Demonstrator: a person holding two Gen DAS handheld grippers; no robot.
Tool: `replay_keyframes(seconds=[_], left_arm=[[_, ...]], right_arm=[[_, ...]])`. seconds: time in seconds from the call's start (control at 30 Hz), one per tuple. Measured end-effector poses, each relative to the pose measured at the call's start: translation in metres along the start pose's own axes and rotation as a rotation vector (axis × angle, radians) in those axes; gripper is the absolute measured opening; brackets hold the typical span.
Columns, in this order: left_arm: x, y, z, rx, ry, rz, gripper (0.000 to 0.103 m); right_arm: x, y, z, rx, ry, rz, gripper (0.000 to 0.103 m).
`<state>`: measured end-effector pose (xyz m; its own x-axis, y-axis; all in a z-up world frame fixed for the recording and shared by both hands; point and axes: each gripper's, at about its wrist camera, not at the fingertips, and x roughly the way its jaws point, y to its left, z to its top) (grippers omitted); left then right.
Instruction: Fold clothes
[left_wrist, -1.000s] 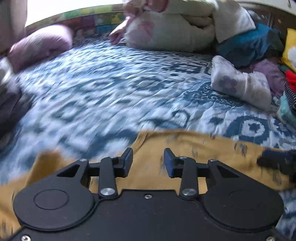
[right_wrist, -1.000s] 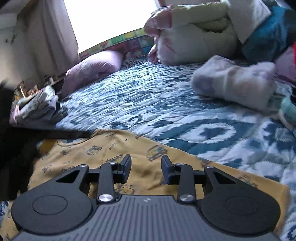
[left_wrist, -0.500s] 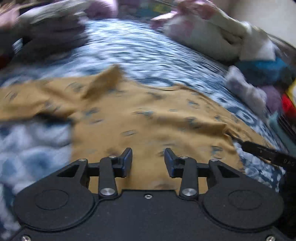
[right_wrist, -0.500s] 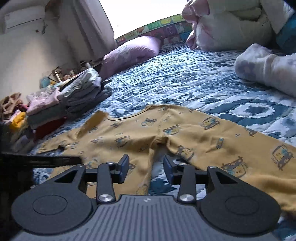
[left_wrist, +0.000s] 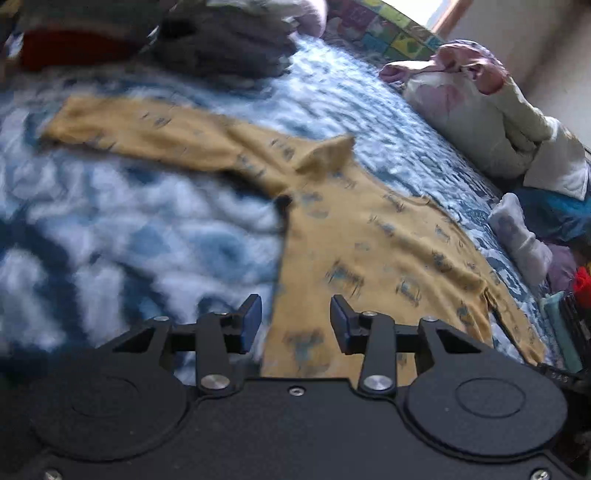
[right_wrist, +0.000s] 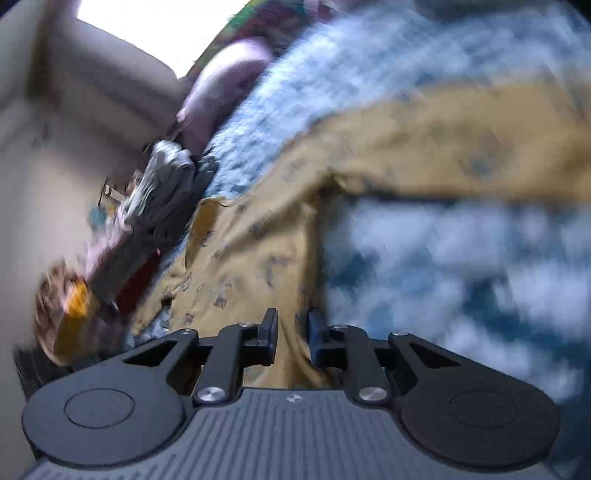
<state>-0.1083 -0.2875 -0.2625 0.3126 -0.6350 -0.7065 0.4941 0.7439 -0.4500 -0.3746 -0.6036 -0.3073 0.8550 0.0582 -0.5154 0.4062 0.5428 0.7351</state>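
A mustard-yellow pair of child's trousers with small blue prints (left_wrist: 369, 236) lies spread on the blue-and-white quilt (left_wrist: 129, 229). My left gripper (left_wrist: 294, 321) is open, hovering over the near edge of one leg, holding nothing. In the right wrist view the trousers (right_wrist: 258, 258) fill the middle, blurred. My right gripper (right_wrist: 293, 332) has its jaws narrowed around the cloth edge; the fabric runs between the pads, with a gap still showing.
A stack of folded dark clothes (left_wrist: 221, 40) sits at the far left of the bed. A bundled white and pink duvet (left_wrist: 480, 118) and loose clothes (left_wrist: 524, 240) lie at the right. A purple pillow (right_wrist: 229, 85) and a clothes pile (right_wrist: 162, 192) show in the right view.
Both cameras swung sharply; the views are blurred. My left gripper moved toward the trouser leg's edge. My right gripper dropped low over the other leg and its jaws narrowed.
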Motion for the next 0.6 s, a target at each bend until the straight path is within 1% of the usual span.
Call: replay_keyframes(seconds=[0.03, 0.07, 0.1, 0.13, 0.17, 0.2, 0.23, 0.27, 0.3, 0.37, 0.4, 0.43, 0.5, 0.53, 0.57, 0.6], left_arm=[[-0.004, 0.005, -0.005, -0.020, 0.019, -0.014, 0.044], [-0.006, 0.007, -0.012, -0.028, 0.039, -0.022, 0.044], [-0.008, 0.008, -0.020, -0.028, 0.061, -0.028, 0.044], [-0.010, 0.009, -0.024, -0.024, 0.069, -0.028, 0.044], [-0.012, 0.009, -0.024, -0.015, 0.064, -0.024, 0.043], [-0.015, 0.009, -0.025, -0.006, 0.059, -0.019, 0.039], [-0.017, 0.008, -0.026, 0.002, 0.055, -0.014, 0.031], [-0.019, 0.008, -0.027, 0.011, 0.050, -0.010, 0.003], [-0.021, 0.008, -0.028, 0.020, 0.045, -0.005, 0.001], [-0.025, 0.007, -0.030, 0.037, 0.035, 0.004, 0.001], [-0.027, 0.007, -0.031, 0.046, 0.031, 0.009, 0.001], [-0.029, 0.007, -0.032, 0.054, 0.026, 0.014, 0.001], [-0.027, 0.009, -0.033, 0.053, 0.042, 0.017, 0.001], [-0.025, 0.011, -0.034, 0.049, 0.053, 0.017, 0.001], [-0.023, 0.013, -0.034, 0.046, 0.065, 0.018, 0.002], [-0.021, 0.014, -0.035, 0.042, 0.077, 0.018, 0.006]], right_arm=[[-0.004, -0.001, -0.005, 0.023, 0.003, 0.001, 0.019], [-0.008, -0.003, -0.009, 0.046, 0.005, 0.002, 0.028], [-0.013, -0.002, -0.014, 0.053, 0.009, 0.006, 0.039], [-0.019, 0.000, -0.019, 0.054, 0.013, 0.011, 0.042], [-0.023, 0.001, -0.025, 0.058, 0.019, 0.010, 0.042], [-0.027, 0.002, -0.031, 0.063, 0.025, 0.006, 0.040], [-0.029, 0.002, -0.037, 0.065, 0.025, -0.002, 0.035], [-0.029, 0.001, -0.040, 0.074, 0.027, -0.015, 0.022], [-0.028, 0.000, -0.042, 0.086, 0.031, -0.028, 0.006], [-0.032, -0.006, -0.043, 0.180, 0.039, 0.021, 0.006], [-0.036, -0.005, -0.044, 0.201, 0.043, 0.026, 0.006], [-0.039, -0.003, -0.046, 0.209, 0.048, 0.019, 0.006], [-0.036, -0.005, -0.051, 0.186, 0.061, -0.059, 0.006], [-0.036, -0.008, -0.051, 0.202, 0.059, -0.052, 0.006], [-0.037, -0.010, -0.051, 0.226, 0.054, -0.033, 0.009], [-0.041, -0.009, -0.050, 0.224, 0.037, -0.033, 0.016]])
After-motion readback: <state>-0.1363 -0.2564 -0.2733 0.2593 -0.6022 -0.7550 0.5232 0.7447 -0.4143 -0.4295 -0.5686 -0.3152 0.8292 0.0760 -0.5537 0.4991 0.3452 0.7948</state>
